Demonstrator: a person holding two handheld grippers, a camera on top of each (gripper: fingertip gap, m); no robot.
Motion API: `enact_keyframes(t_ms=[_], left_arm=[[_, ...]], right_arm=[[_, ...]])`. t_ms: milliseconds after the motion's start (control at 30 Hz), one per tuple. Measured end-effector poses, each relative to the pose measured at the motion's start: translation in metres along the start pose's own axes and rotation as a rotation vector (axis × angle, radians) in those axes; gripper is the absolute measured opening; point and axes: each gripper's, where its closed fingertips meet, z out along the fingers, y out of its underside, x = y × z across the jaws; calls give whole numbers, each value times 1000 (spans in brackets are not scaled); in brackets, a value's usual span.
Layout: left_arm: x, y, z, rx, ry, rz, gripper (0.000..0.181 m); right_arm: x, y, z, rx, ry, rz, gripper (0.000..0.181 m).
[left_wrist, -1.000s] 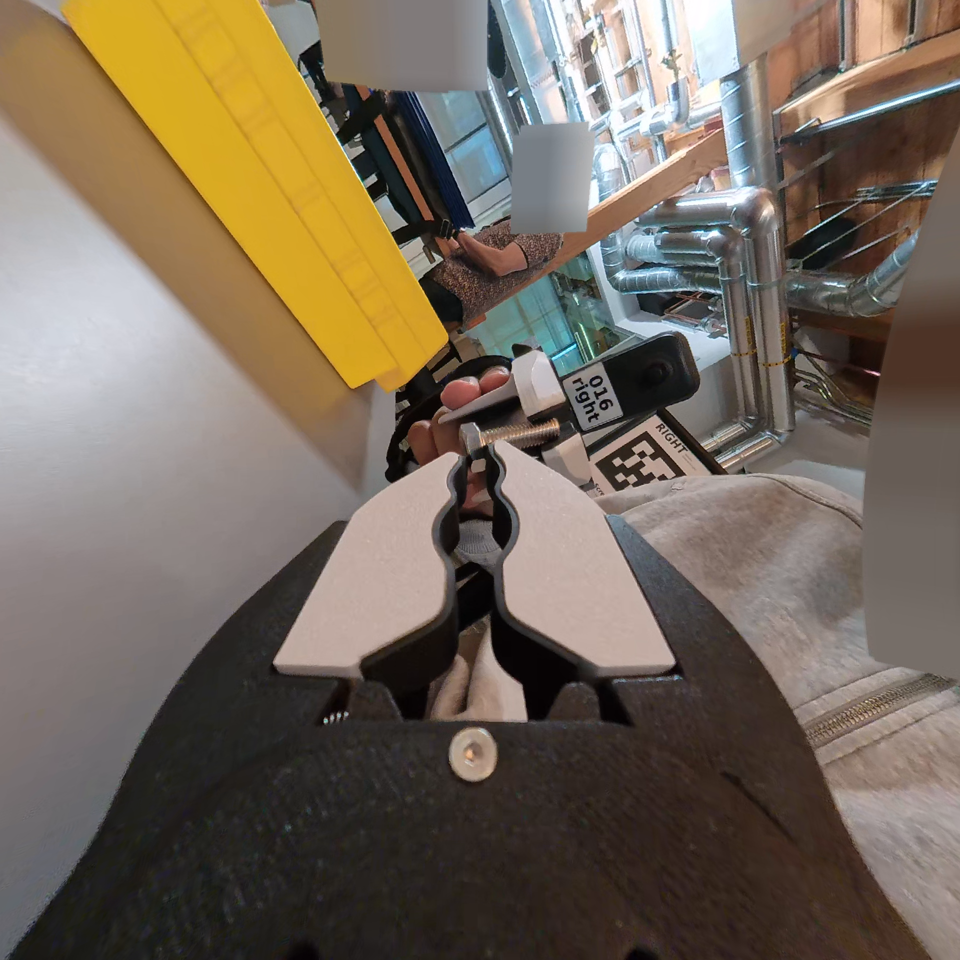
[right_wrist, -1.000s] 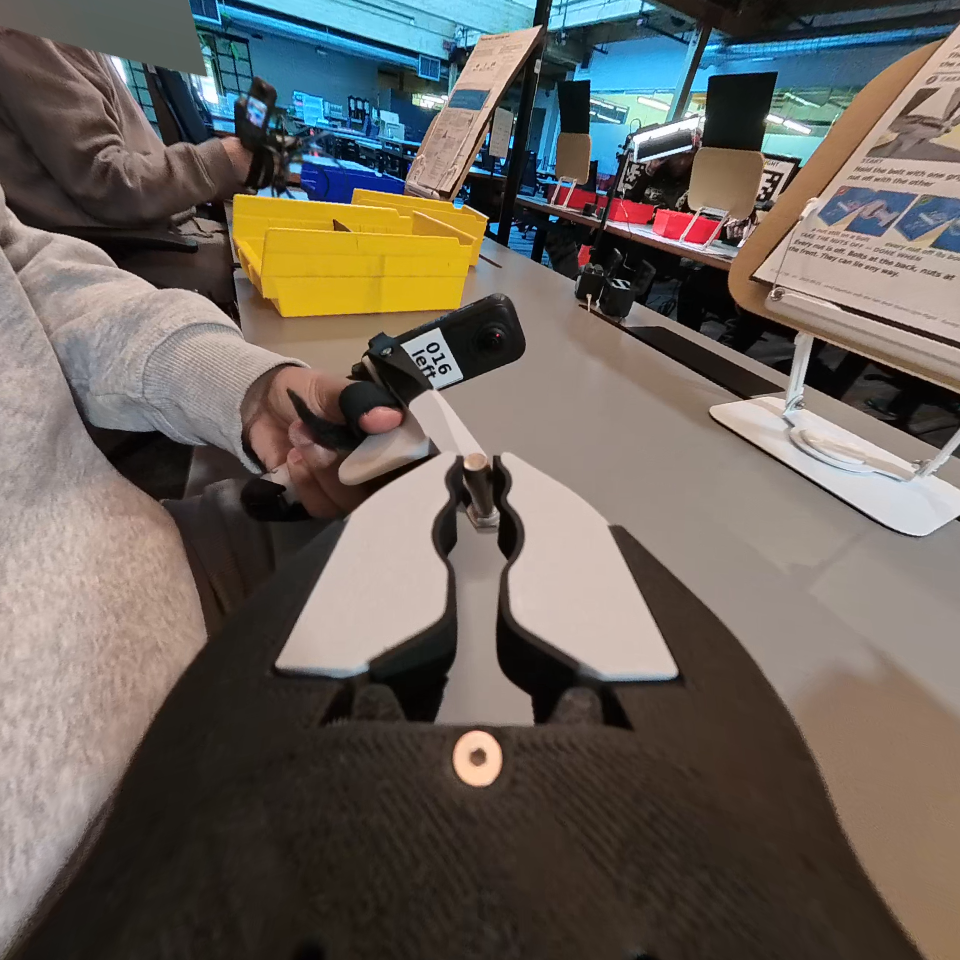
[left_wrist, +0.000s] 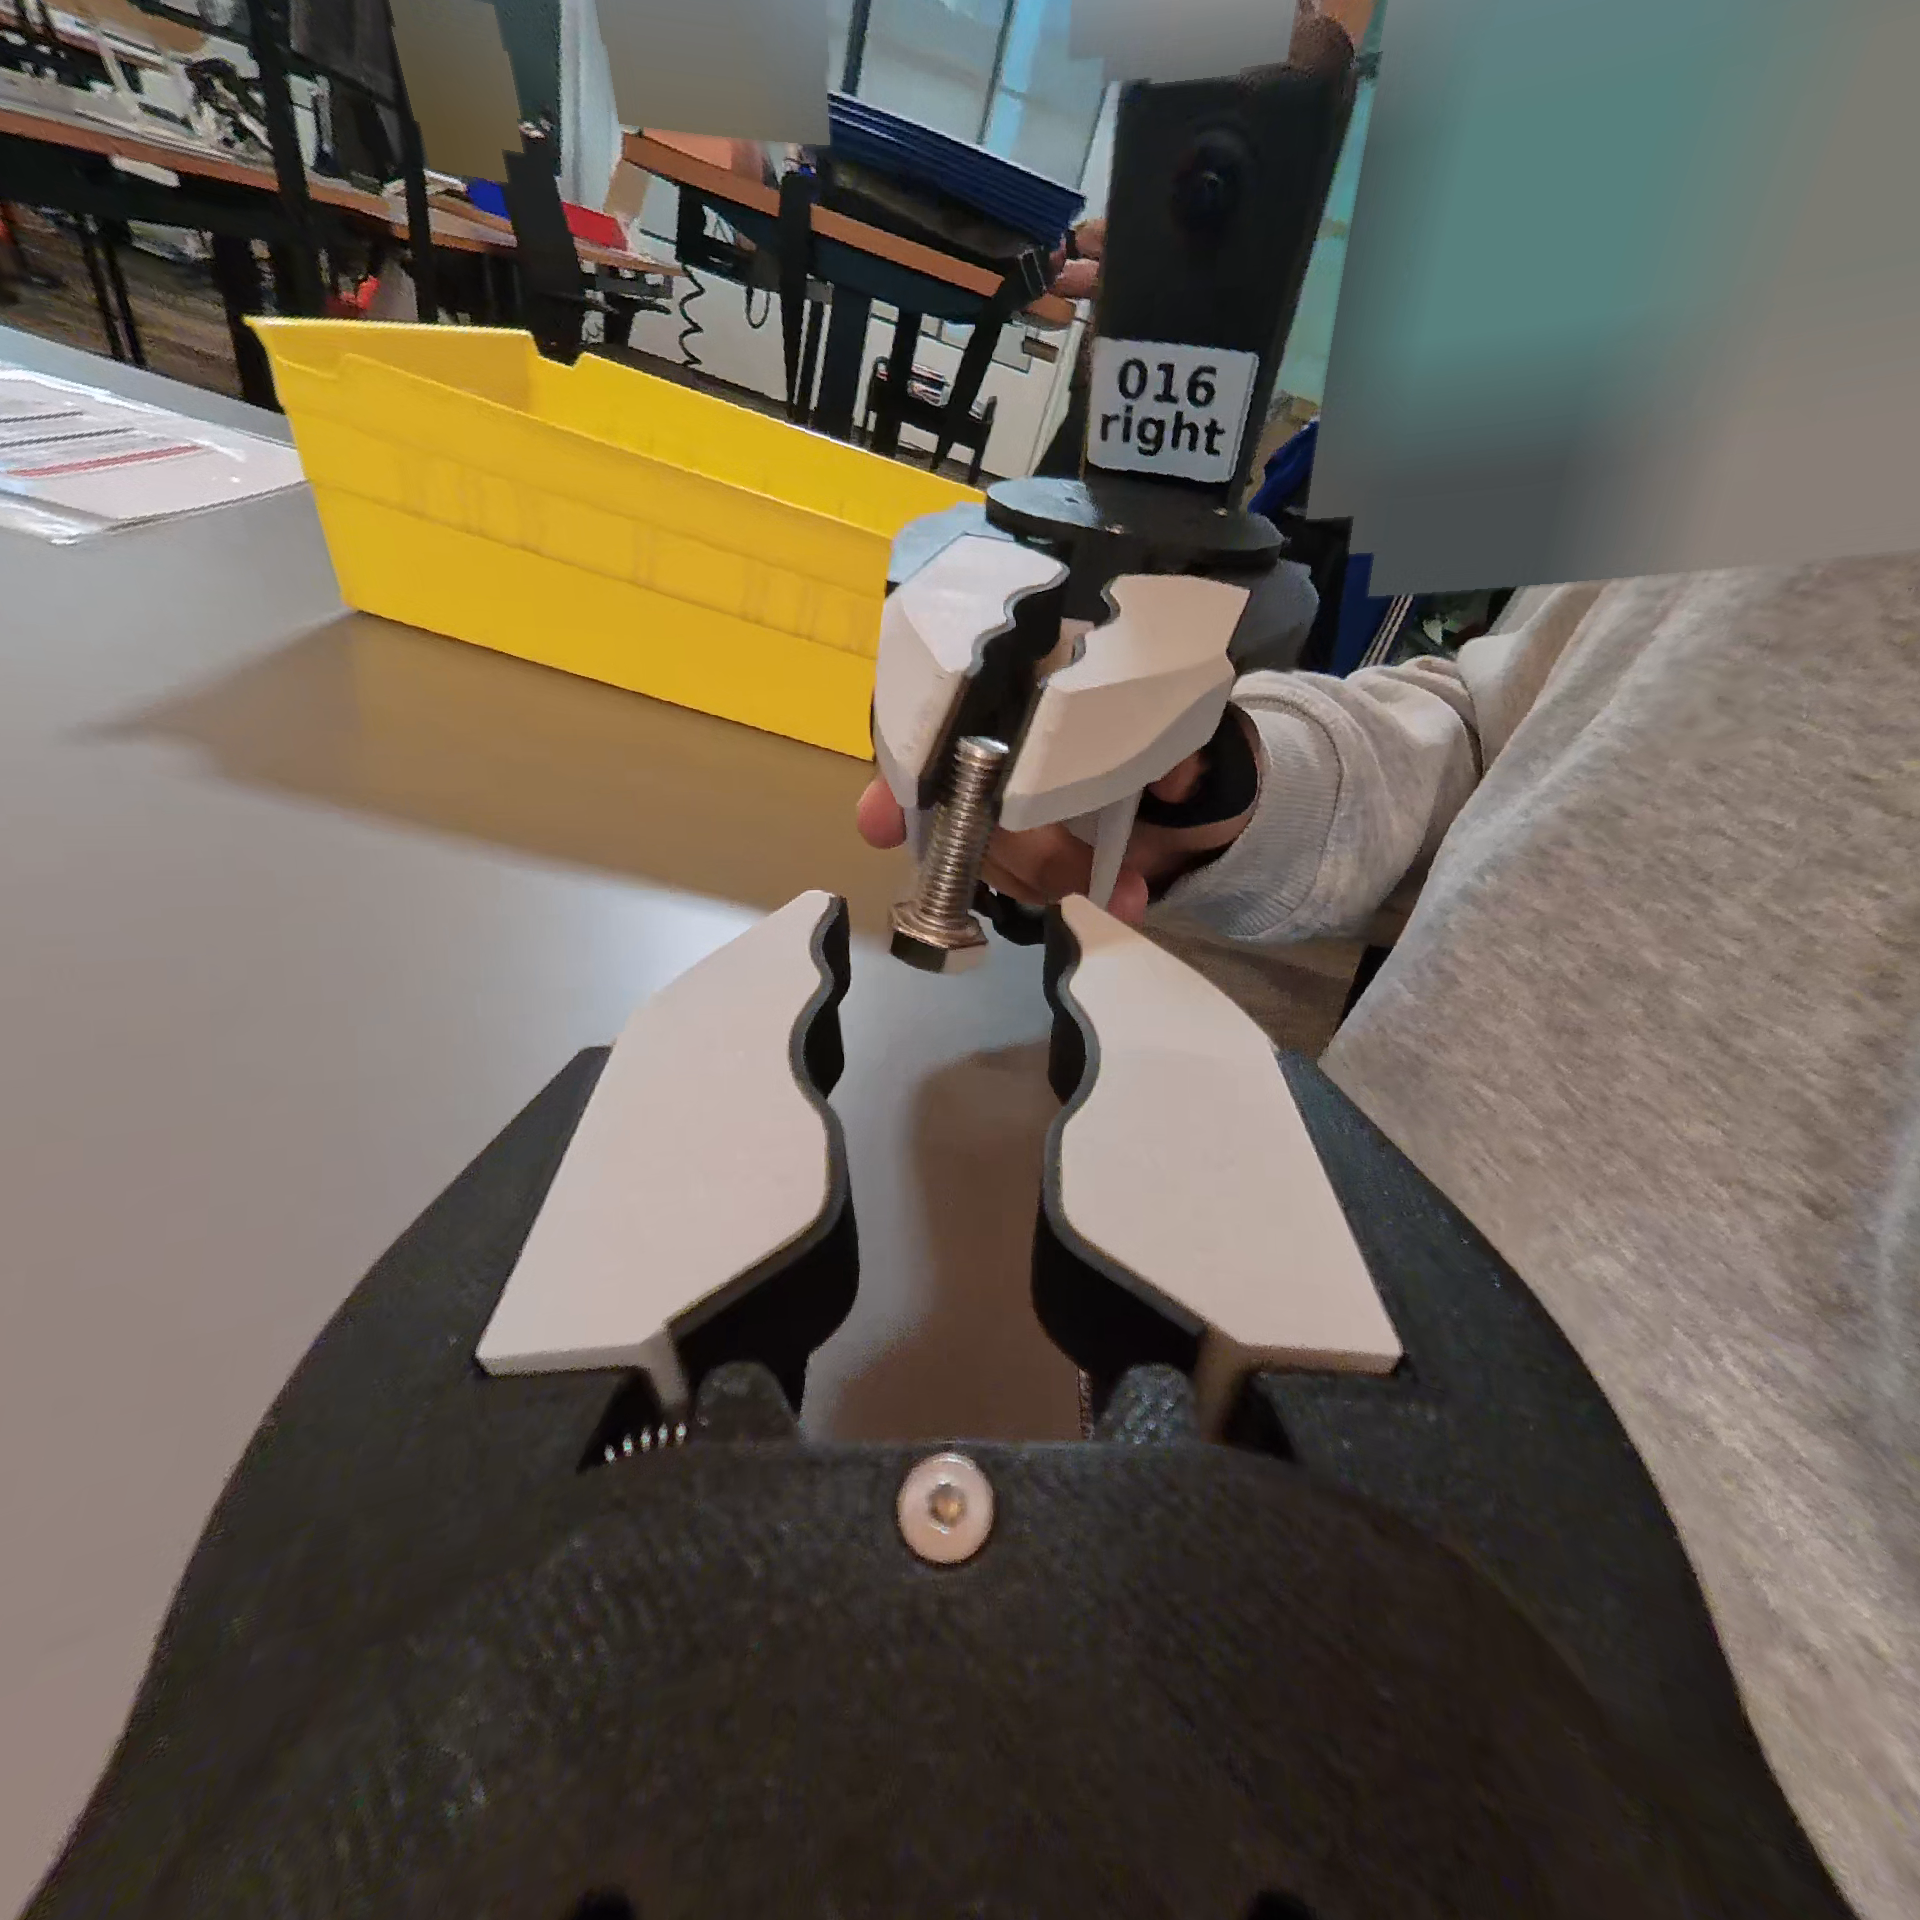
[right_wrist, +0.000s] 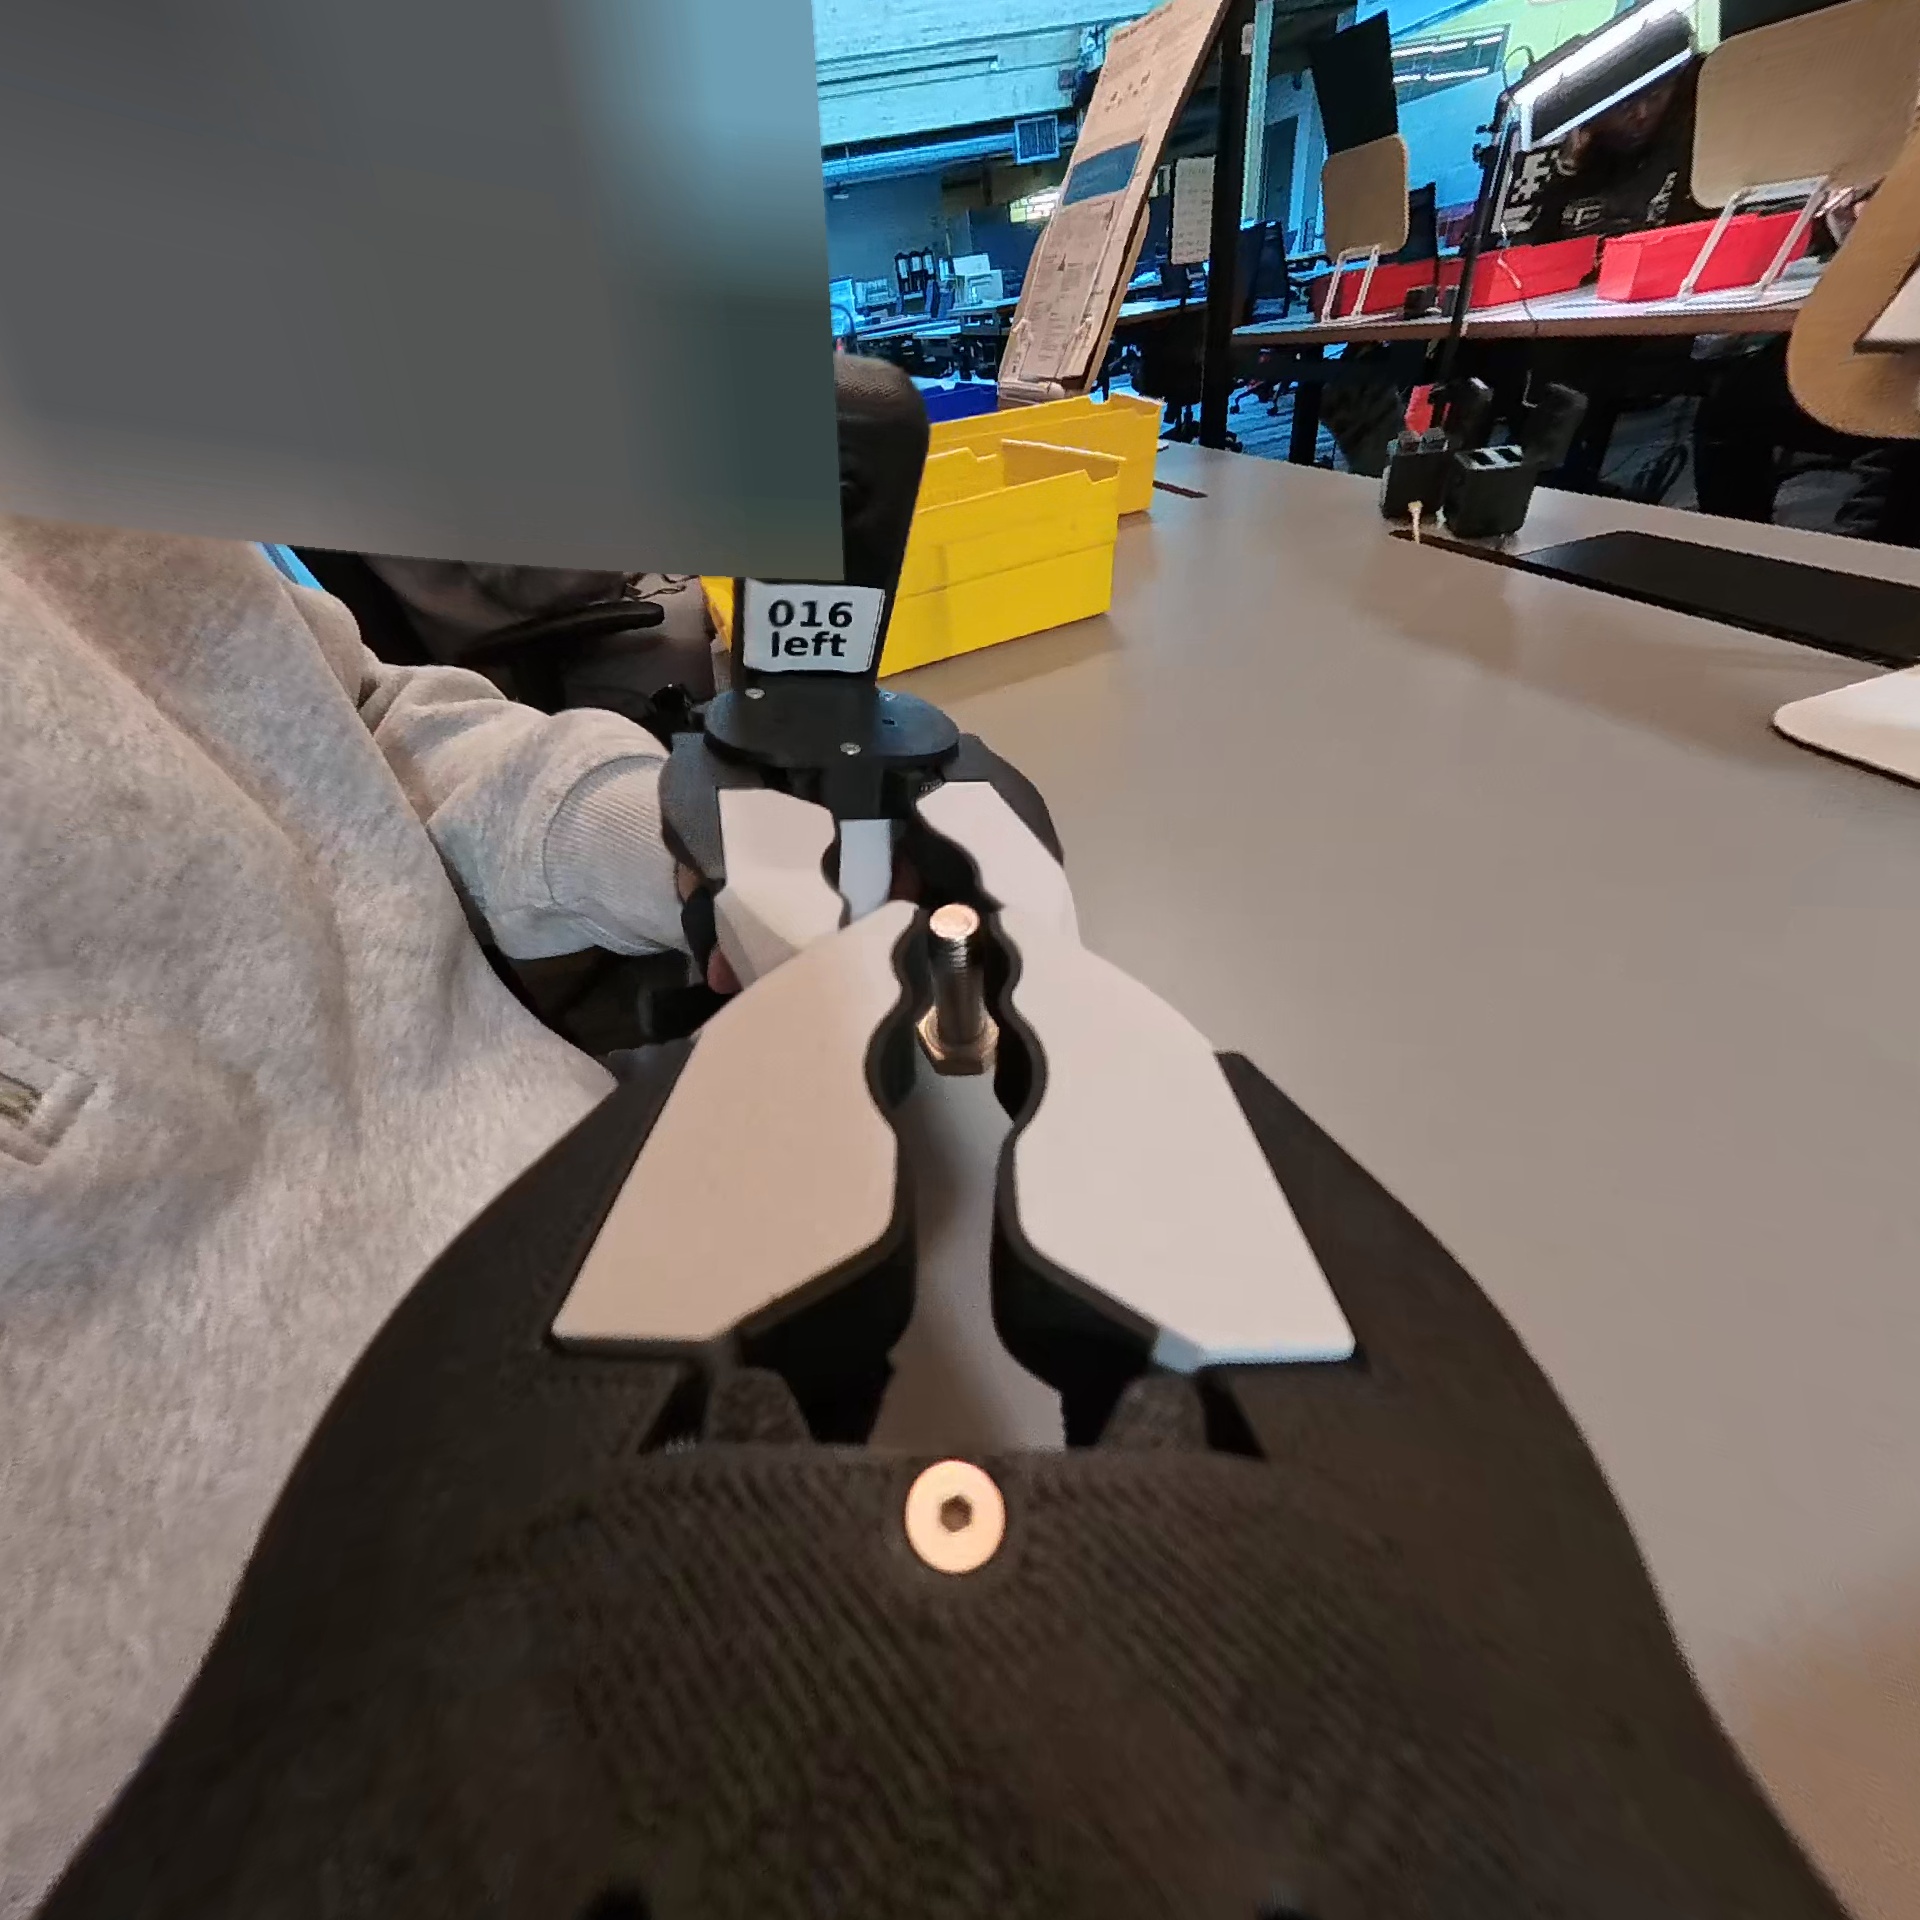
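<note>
Right gripper (right_wrist: 954, 935) is clamped on one steel bolt (right_wrist: 954, 997), threaded shank pinched near its plain end, hex head hanging free. From the left wrist view that bolt (left_wrist: 948, 852) tilts head-first toward the left gripper (left_wrist: 945, 925), whose jaws stand wide apart, holding nothing, head just between the tips. That view shows one yellow bin (left_wrist: 582, 520) toward the grey table's (left_wrist: 312, 935) far edge; the right wrist view shows two yellow bins (right_wrist: 1029, 520), plus red trays (right_wrist: 1704, 249) on another bench.
</note>
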Motion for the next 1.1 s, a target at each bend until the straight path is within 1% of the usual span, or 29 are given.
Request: enact_keyframes(t_ms=[133,333,567,667,1100], left_arm=[[7,2,2,-19,15,56,35],[9,3,1,-26,3,106,29],[7,0,-1,-11,-13,121,26],[7,0,-1,-8,-16,138,21],[6,0,-1,-10,-24,146,18]], right_arm=[[-2,-2,-2,-11,-8,28,10],[-3,-4,-4,-37,-15,47,9],[-3,2,-1,-78,7,38,10],[-4,1,0,-79,10,37,10],[-5,-1,0,-77,24,15,10]])
